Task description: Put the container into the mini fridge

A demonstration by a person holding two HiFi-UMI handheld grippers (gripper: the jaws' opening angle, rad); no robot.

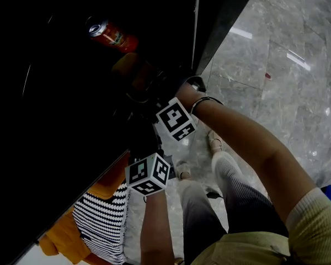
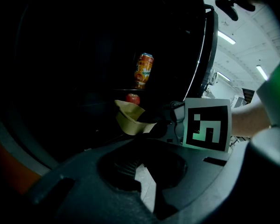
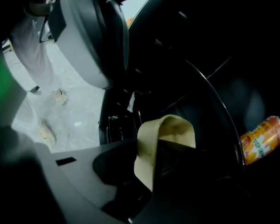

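The beige container (image 3: 165,129) is held pinched by its wall between the fingers of the right gripper (image 3: 154,158), its rim bent inward. It is seen at the dark opening of the mini fridge (image 2: 74,69), just below a red apple (image 2: 133,98) – an orange drink can (image 2: 143,70) is stood upright higher up. The fingers of the left gripper (image 2: 142,171) are seen slightly apart – nothing is held between them

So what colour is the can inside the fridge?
The can is mostly orange; the left gripper view shows it best.
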